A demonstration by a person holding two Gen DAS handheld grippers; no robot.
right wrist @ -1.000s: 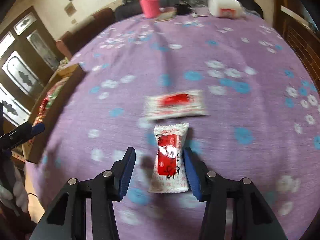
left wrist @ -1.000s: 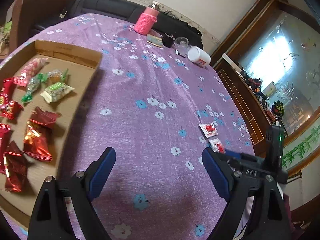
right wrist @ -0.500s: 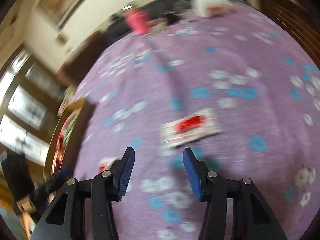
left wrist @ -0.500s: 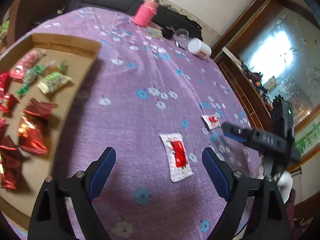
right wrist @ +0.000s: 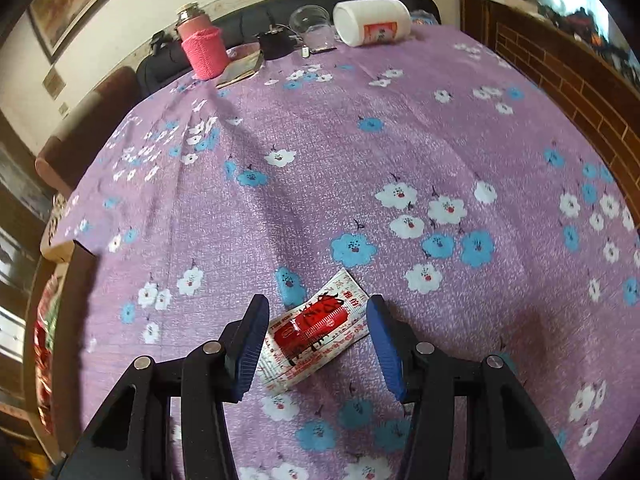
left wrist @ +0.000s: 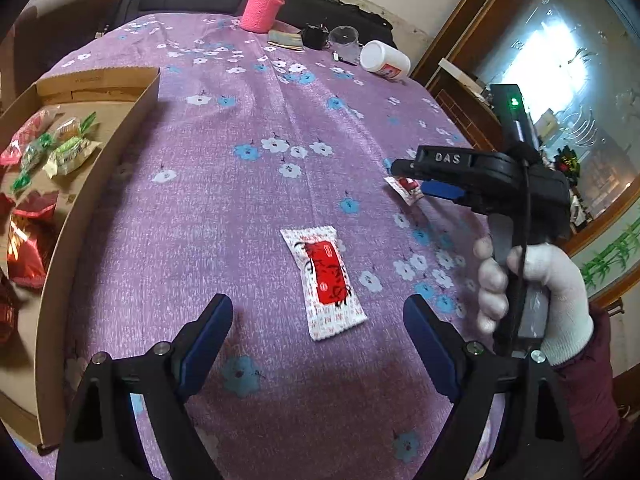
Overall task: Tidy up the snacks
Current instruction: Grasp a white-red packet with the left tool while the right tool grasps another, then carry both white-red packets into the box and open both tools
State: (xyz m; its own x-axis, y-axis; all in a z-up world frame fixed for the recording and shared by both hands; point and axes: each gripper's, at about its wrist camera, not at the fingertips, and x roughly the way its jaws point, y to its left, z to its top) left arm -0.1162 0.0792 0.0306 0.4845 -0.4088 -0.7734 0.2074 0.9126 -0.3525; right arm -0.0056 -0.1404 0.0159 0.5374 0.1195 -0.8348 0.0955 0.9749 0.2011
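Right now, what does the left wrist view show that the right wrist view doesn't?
Only the left wrist view: the open left gripper before a white-and-red snack packet lying flat, the gloved hand on the right gripper's handle, and the cardboard tray's green and red snacks.

Only the right wrist view: the second packet lying between the right gripper's jaws, which have just been closing and look short of pressing it.

Both: purple floral tablecloth, pink bottle, white jar.

Your left gripper (left wrist: 318,344) points steeply down, its jaws spread wide with nothing pressed between them. Your right gripper (right wrist: 314,342) also tilts down; its jaws have just been narrowing, pads not yet pressing. Your white-gloved right hand (left wrist: 532,300) wraps its handle.
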